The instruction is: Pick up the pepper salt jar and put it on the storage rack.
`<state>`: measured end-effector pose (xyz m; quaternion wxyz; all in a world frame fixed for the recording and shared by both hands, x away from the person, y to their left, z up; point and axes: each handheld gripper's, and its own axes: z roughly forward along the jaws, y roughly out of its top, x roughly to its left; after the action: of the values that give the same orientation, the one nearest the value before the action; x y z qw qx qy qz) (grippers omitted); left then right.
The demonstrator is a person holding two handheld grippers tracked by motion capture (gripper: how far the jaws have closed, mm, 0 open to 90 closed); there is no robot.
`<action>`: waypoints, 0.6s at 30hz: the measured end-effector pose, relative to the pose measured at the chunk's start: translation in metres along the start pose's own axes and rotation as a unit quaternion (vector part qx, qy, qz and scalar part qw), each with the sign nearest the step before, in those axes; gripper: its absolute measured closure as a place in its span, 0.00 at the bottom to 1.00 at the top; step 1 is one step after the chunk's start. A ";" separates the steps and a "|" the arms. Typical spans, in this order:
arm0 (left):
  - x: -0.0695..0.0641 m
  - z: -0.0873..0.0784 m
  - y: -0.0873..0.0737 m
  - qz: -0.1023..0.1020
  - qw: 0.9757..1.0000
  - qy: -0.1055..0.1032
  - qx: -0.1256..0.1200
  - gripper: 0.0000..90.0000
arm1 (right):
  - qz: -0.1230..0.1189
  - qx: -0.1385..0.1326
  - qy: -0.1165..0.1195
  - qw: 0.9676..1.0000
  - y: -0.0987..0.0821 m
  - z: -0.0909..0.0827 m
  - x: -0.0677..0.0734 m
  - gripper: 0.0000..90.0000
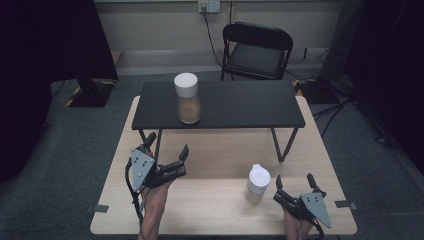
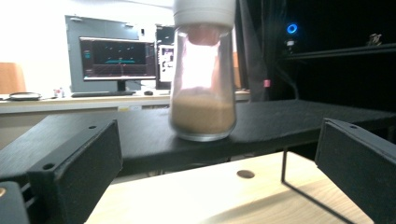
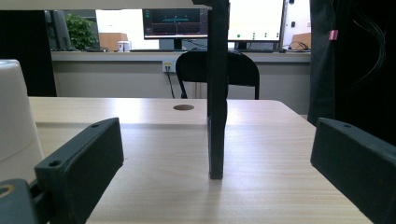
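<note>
A clear glass jar (image 1: 188, 100) with a white cap, part full of brown powder, stands upright on the black shelf (image 1: 235, 104); the left gripper view looks straight at the jar (image 2: 202, 93). My left gripper (image 1: 167, 145) hangs open over the wooden table (image 1: 210, 210), short of the shelf's front edge, its jaws (image 2: 219, 172) wide apart and empty. A small white container (image 1: 257, 183) stands on the table near the front; it shows at the left edge as a white container (image 3: 14, 121). To its right my right gripper (image 1: 295, 180) is open and empty.
The shelf's thin black leg (image 3: 217, 93) rises straight ahead of the right gripper, the same leg (image 1: 285, 145) at the shelf's right end. A black folding chair (image 1: 257, 50) stands behind the table. Dark curtains flank the room.
</note>
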<state>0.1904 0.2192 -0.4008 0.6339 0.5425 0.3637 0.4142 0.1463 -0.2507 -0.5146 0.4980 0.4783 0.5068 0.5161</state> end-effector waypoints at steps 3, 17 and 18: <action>0.002 -0.005 -0.007 -0.005 1.000 0.005 0.006 0.00 | 0.000 0.000 0.000 1.000 0.000 0.000 0.000 0.01; 0.001 -0.023 -0.038 -0.002 0.999 0.027 0.039 0.00 | 0.000 0.000 -0.001 1.000 0.000 0.000 0.000 0.01; 0.001 -0.023 -0.040 0.000 0.999 0.028 0.041 0.00 | 0.000 0.000 -0.001 1.000 0.000 0.000 0.000 0.01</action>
<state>0.1748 0.2260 -0.4441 0.6005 0.5564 0.3980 0.4140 0.1463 -0.2503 -0.5146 0.4988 0.4787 0.5061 0.5156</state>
